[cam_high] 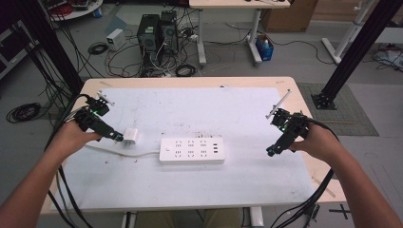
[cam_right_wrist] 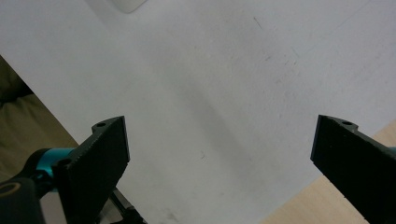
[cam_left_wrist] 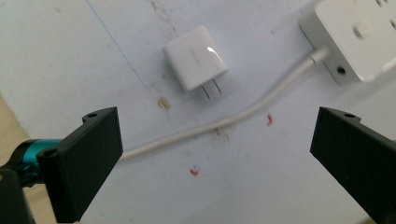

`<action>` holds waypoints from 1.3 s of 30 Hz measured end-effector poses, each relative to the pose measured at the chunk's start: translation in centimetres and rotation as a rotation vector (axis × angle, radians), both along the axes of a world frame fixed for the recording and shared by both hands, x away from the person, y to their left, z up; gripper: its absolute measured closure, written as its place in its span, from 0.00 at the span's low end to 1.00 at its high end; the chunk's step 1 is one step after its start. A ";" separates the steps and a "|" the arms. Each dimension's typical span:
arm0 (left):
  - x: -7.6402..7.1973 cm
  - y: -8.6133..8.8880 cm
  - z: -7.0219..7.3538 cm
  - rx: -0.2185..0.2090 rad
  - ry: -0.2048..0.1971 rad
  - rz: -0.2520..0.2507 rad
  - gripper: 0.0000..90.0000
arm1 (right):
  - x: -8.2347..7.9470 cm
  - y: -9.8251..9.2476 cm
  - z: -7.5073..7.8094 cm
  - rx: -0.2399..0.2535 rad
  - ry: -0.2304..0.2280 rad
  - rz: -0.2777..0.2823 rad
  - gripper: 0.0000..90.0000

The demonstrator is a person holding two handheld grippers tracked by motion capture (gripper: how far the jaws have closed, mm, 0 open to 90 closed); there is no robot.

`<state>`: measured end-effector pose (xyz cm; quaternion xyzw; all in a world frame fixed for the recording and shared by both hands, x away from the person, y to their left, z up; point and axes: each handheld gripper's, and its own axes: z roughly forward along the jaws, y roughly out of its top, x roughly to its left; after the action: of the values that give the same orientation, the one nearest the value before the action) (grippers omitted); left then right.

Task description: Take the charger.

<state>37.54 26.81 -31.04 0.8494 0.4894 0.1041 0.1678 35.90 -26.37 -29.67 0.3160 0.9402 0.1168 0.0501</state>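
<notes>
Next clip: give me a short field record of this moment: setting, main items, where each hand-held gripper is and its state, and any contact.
setting: wooden table covered by a white mat
charger: white plug adapter lying on the mat, two prongs showing
power strip: white power strip mid-mat, its white cable running left
left hand-held gripper: open, tips next to the adapter, nothing between the jaws
right hand-held gripper: open, over bare mat right of the strip
contact: none seen on adapter or strip
</notes>
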 end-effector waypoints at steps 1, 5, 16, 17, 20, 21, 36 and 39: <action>0.2 -0.1 -0.2 -0.003 -0.011 0.021 0.03 | 0.1 0.0 -0.1 0.001 0.002 0.002 0.04; 0.7 -0.6 -0.9 -0.010 -0.026 0.100 0.03 | 0.3 0.1 -0.3 0.006 0.004 -0.002 0.04; 3.4 -1.9 -4.6 -0.024 0.006 0.253 0.03 | 0.9 -0.2 -1.6 0.033 0.022 -0.016 0.04; 3.4 -1.9 -4.6 -0.024 0.006 0.253 0.03 | 0.9 -0.2 -1.6 0.033 0.022 -0.016 0.04; 3.8 -2.3 -5.2 -0.013 0.000 0.278 0.03 | 1.0 -0.4 -1.7 0.041 0.020 -0.022 0.04; 4.0 -2.5 -5.5 -0.015 -0.007 0.298 0.03 | 1.0 -0.4 -1.7 0.040 0.023 -0.025 0.04; 5.3 -3.2 -9.1 0.008 0.018 0.349 0.06 | 0.8 -0.8 -2.2 0.050 0.023 -0.026 0.04; 5.4 -3.2 -9.6 0.014 0.022 0.359 0.10 | 0.7 -1.0 -2.3 0.057 0.030 -0.047 0.04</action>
<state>42.98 23.60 -40.62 0.7507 0.6342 0.1266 0.1351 36.59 -27.38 -32.02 0.3411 0.9294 0.1375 0.0299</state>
